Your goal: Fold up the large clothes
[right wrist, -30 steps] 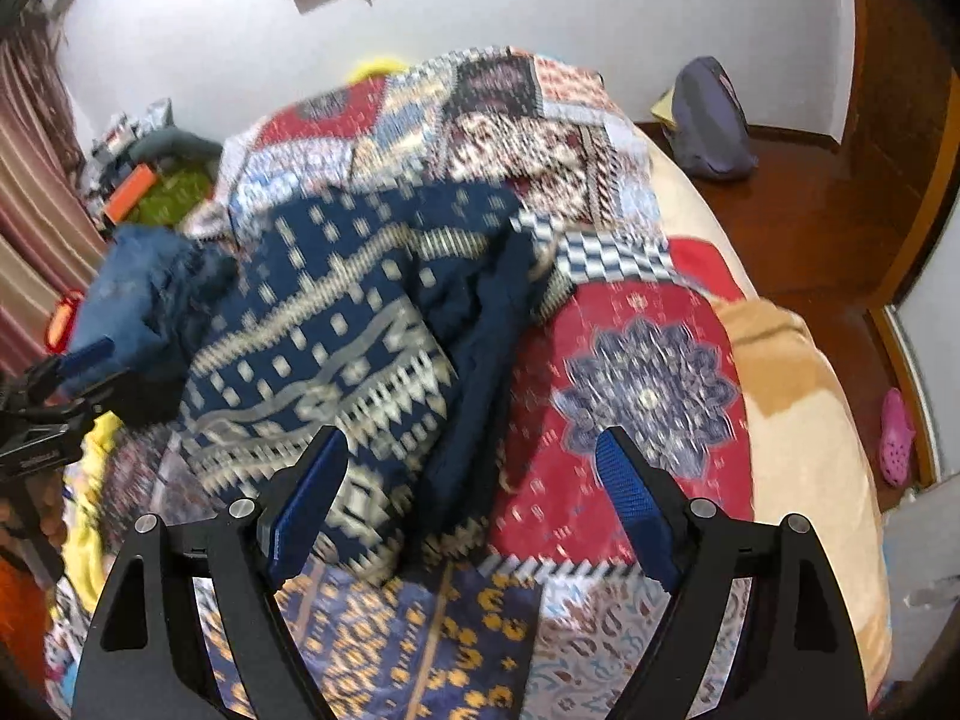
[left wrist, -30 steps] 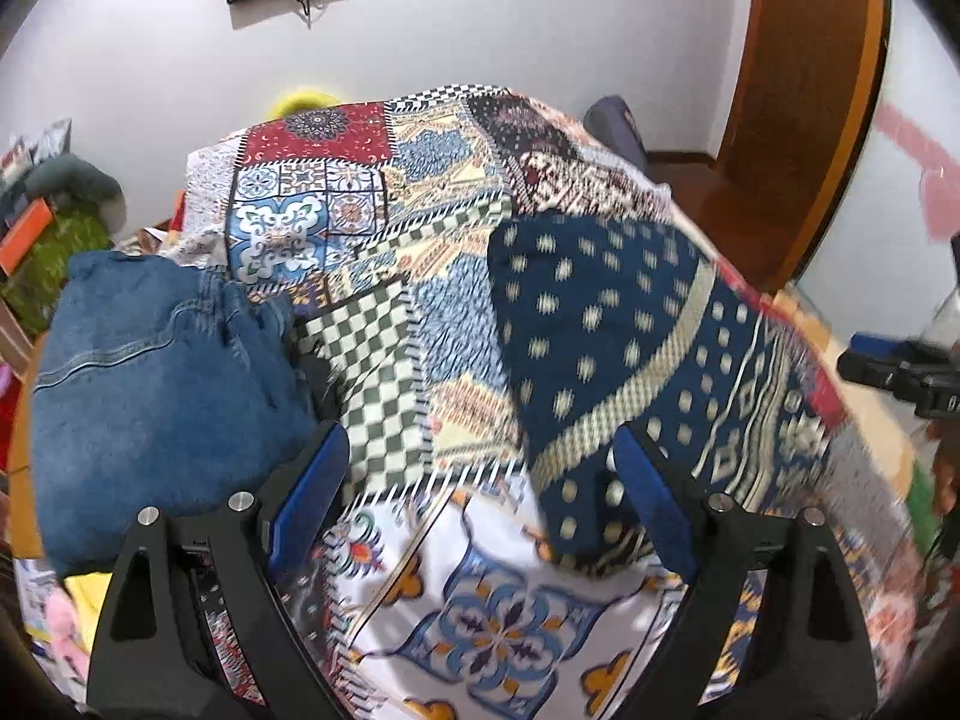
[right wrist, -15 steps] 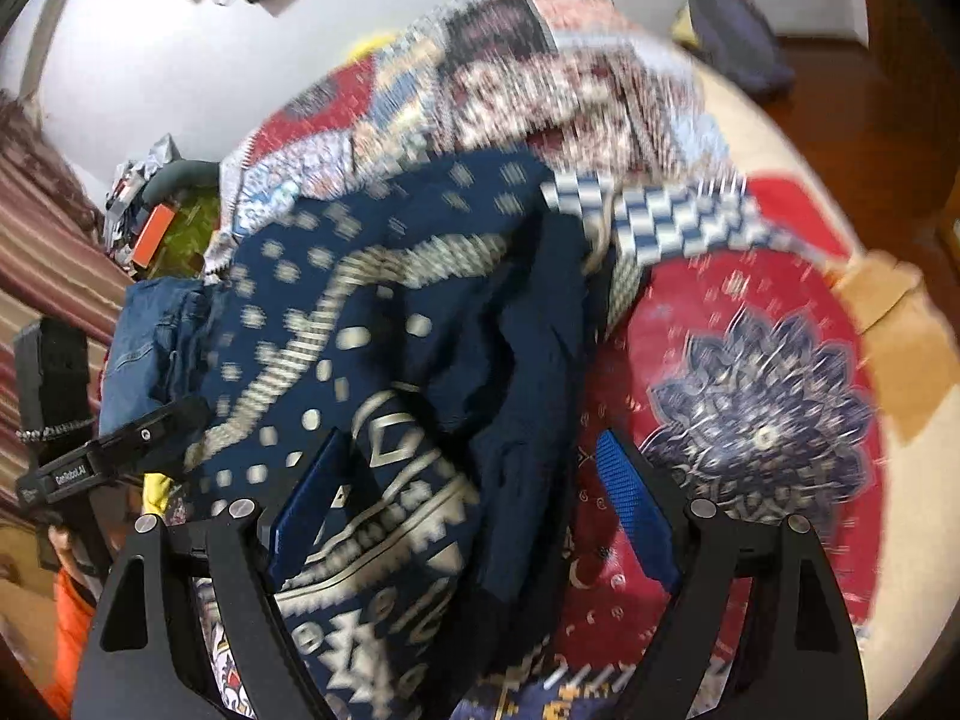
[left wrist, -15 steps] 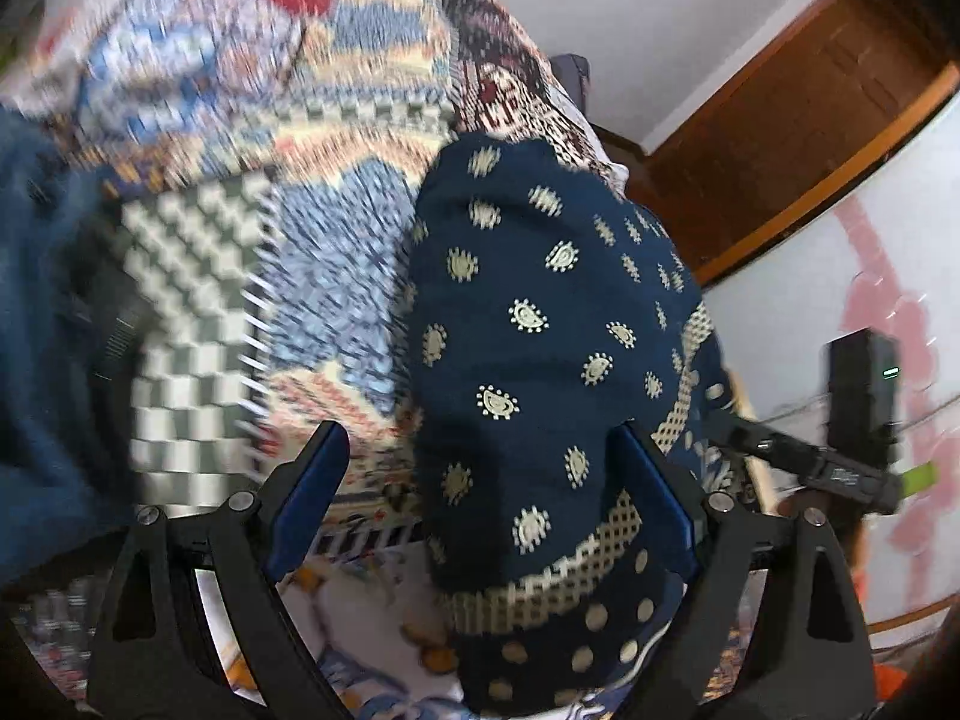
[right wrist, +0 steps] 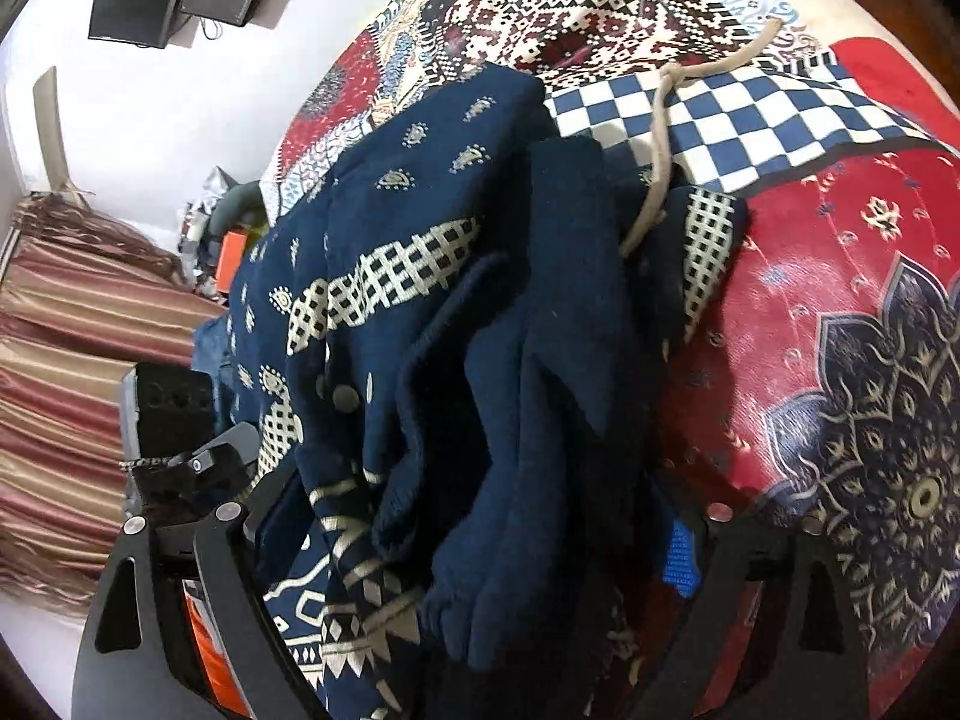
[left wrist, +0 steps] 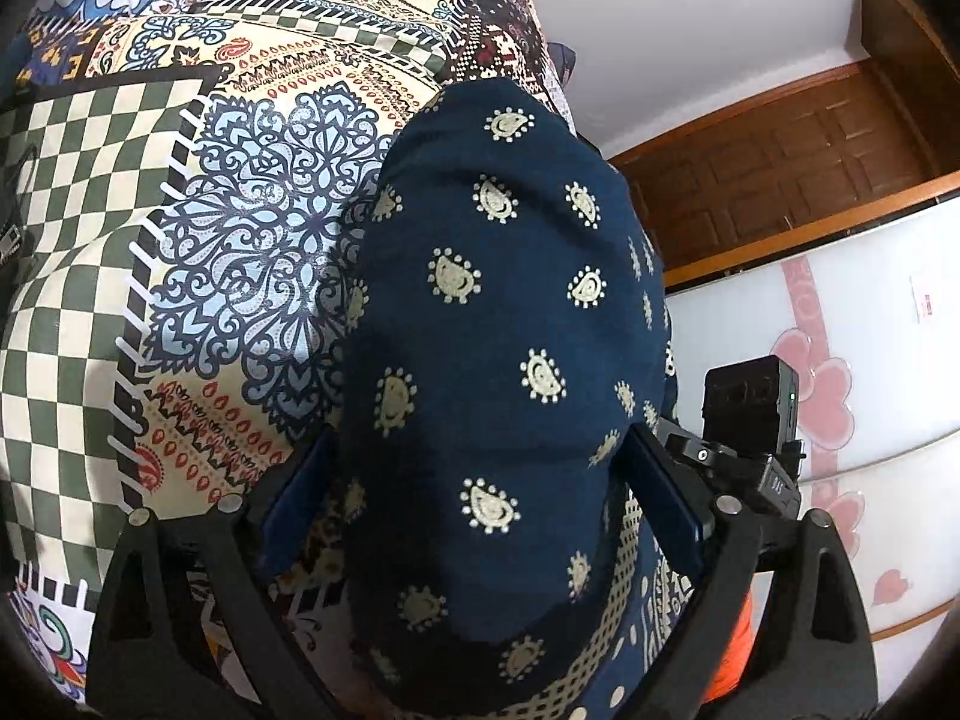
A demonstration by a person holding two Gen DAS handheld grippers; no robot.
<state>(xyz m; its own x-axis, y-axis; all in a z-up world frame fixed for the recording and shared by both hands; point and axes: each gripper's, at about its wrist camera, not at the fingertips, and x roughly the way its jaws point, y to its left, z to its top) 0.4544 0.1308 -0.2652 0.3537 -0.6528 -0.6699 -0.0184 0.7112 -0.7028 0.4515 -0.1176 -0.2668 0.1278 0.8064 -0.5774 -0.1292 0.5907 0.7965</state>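
Through the left wrist view, the left gripper is standing wide, its blue pads sitting on either side of a rounded hump of the navy garment. The cloth is filling the gap, yet the pads are looking as though they merely flank it rather than pinch it; nothing is being held that I can make out. The garment is lying on the patchwork bedspread, bulging and rumpled. The other gripper's body is showing at the right edge.

Through the right wrist view, the right gripper is likewise spread wide, its jaws lying around a bunched fold of the same garment, with one blue pad peeking out beside the cloth. Again no grip is showing. The garment is heaped in loose folds, a cord trailing across it onto the bedspread.

By my reckoning the folding is barely starting: the piece is lying crumpled, no flat layers or squared edges showing, and spreading, gripping and folding are all waiting to be done.
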